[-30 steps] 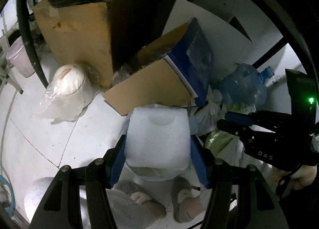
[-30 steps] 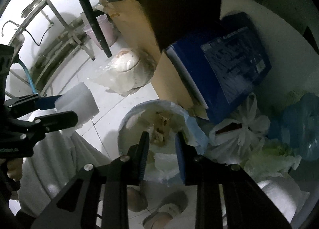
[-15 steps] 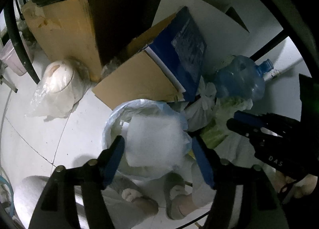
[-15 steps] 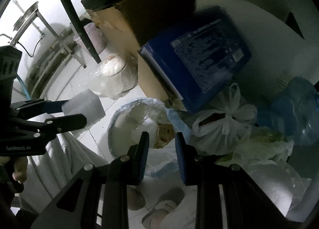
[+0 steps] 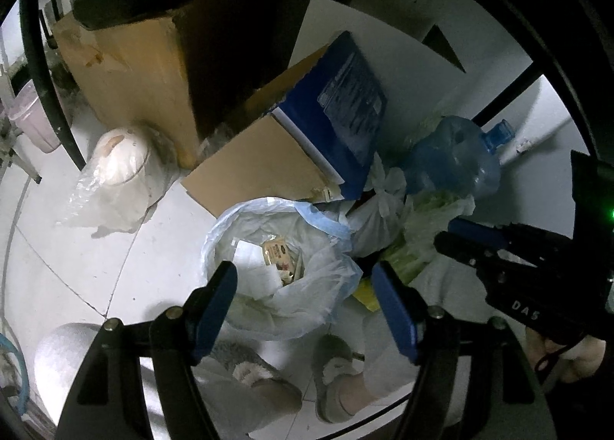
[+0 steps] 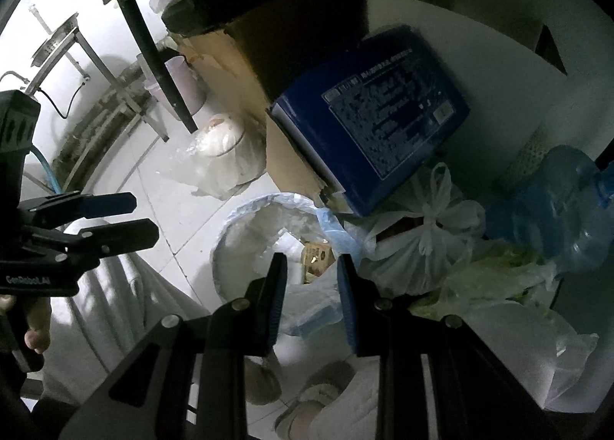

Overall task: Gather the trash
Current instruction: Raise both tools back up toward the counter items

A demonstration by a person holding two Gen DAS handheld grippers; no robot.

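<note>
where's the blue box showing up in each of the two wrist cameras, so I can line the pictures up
Left wrist view: the blue box sits above centre, tilted against the cardboard, above the lined trash bin.
Right wrist view: the blue box is upper right of centre, label facing the camera.
Shared landmark: the knotted white bag just below the box's lower corner in both views.

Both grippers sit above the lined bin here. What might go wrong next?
1. The bin liner's loose near edge lies right below the empty left hand-held gripper; dipping could snag it.
2. The tied white bag and leaning blue box crowd the bin's far side, so a sweep could topple them.
</note>
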